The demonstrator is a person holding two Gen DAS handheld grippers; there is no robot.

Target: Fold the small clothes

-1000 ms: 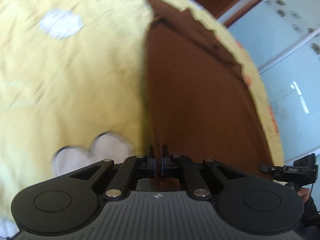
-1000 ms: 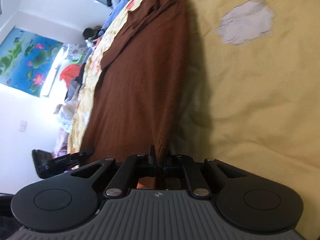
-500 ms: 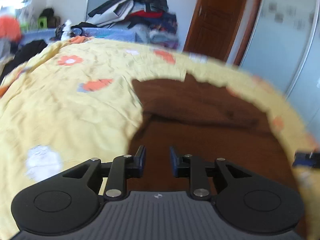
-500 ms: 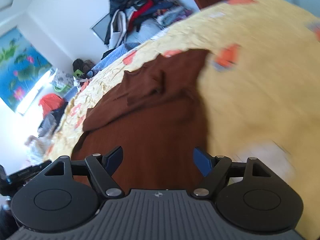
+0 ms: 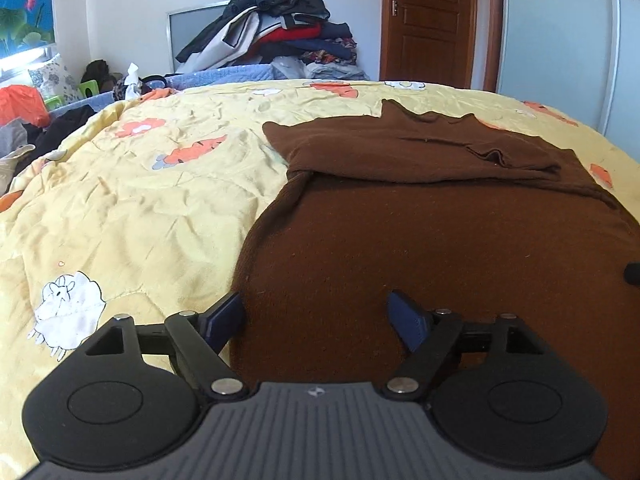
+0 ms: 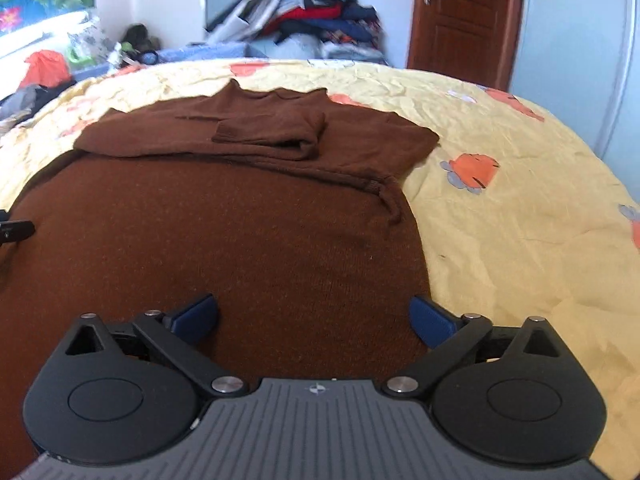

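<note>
Brown sweater [image 5: 420, 248] lay flat on the yellow bedspread [image 5: 132, 200] of the bed, its body spread toward you and both sleeves already folded across the chest at the far end, near the collar. Your left gripper [image 5: 316, 316] hovered at the sweater's near left edge with its fingers [image 5: 226, 316] spread wide and grasping nothing; your right gripper [image 6: 314, 320] hovered at the near right edge, likewise released and empty. The knit appeared soft, limp and light, with enough surface grip that slipping seemed unlikely, though a thin pinch could have stretched it or let a layer sag. The sensible hold, judged from this layout, was the hem, one corner in each gripper, taking both layers together so the lower half could be carried up over the sleeves in one fold. A heap of clothes [image 5: 280, 28] stood beyond the bed, beside a wooden door [image 5: 428, 20], well apart from the work
</note>
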